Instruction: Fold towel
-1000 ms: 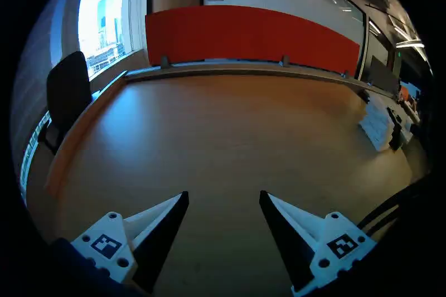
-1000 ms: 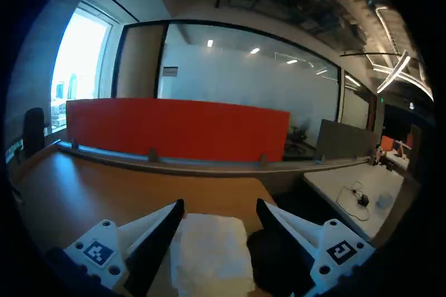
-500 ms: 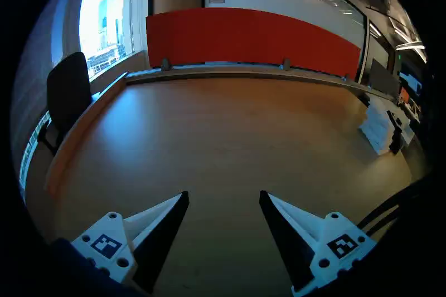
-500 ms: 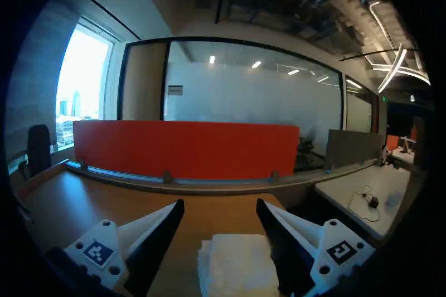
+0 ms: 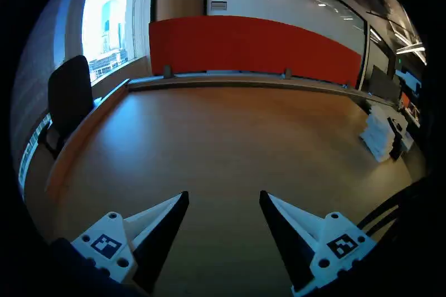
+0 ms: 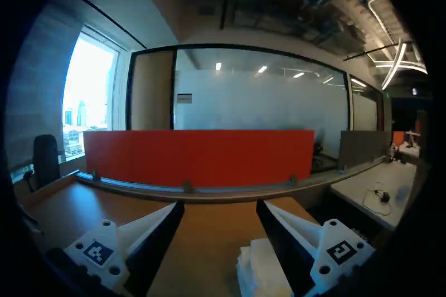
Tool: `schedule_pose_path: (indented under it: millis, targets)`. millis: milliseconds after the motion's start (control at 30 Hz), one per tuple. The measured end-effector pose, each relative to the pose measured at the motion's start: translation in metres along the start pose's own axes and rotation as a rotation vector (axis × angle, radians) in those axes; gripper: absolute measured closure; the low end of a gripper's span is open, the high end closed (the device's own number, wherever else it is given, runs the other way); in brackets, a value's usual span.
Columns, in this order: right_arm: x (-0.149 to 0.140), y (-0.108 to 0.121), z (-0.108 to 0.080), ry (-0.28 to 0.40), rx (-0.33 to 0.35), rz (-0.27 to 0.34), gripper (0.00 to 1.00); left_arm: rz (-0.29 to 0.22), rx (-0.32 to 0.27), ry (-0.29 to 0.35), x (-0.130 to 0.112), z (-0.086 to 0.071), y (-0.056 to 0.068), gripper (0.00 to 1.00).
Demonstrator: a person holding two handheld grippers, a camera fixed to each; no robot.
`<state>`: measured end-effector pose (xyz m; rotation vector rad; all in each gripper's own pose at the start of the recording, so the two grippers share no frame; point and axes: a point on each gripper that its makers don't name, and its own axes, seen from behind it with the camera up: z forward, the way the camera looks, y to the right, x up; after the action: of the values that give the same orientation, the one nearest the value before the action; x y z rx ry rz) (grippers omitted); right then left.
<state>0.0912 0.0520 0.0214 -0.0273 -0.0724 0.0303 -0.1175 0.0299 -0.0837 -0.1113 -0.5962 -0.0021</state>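
Note:
A stack of folded white towels (image 5: pixel 381 138) sits at the far right edge of the wooden table (image 5: pixel 223 141) in the left gripper view. My left gripper (image 5: pixel 223 202) hovers open over bare tabletop, well away from the stack, with nothing between its fingers. In the right gripper view the same white stack (image 6: pixel 262 272) lies low, just inside the right finger. My right gripper (image 6: pixel 220 213) is open and raised above the stack, looking out toward the red partition, not touching the towels.
A red partition (image 5: pixel 251 43) runs along the table's far edge. A black office chair (image 5: pixel 67 96) stands at the left by the window. A dark object (image 5: pixel 397 141) lies right of the towel stack. A white desk (image 6: pixel 379 191) with a cable stands beyond the table.
My right gripper has tilted upward and swung left, so the towel stack slid down and right in its view. The left gripper tipped slightly upward and stays open.

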Motion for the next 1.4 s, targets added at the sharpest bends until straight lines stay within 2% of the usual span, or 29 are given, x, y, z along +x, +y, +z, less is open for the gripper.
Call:
schedule_pose_path:
  millis: [200,367,567,700,800,900,1000,1200,1400]
  targets:
    - [0.000,-0.029,-0.002,0.005,0.021,0.005,0.00,-0.003,0.002,0.044,0.018,0.003,-0.003,0.06]
    - [-0.003,-0.043,-0.003,-0.007,0.029,0.009,0.00,-0.002,0.009,0.127,0.050,0.004,-0.006,0.06]
    - [-0.006,-0.053,-0.008,-0.023,0.039,0.018,0.00,-0.010,0.023,0.268,0.104,0.000,-0.012,0.06]
    - [-0.008,-0.057,-0.011,-0.030,0.040,0.016,0.00,-0.014,0.048,0.386,0.143,-0.010,-0.021,0.06]
    - [-0.008,-0.059,-0.015,-0.036,0.039,0.019,0.00,-0.025,0.065,0.461,0.164,-0.019,-0.028,0.06]
    - [-0.009,-0.061,-0.017,-0.040,0.040,0.023,0.00,-0.042,0.071,0.503,0.173,-0.023,-0.031,0.06]
    - [-0.009,-0.061,-0.019,-0.042,0.036,0.024,0.00,-0.052,0.071,0.517,0.175,-0.024,-0.033,0.06]
    - [-0.011,-0.063,-0.021,-0.048,0.034,0.008,0.00,-0.040,0.078,0.537,0.177,-0.023,-0.034,0.06]
    - [-0.008,-0.066,-0.024,-0.051,0.030,-0.002,0.00,-0.060,0.082,0.572,0.183,-0.025,-0.038,0.06]
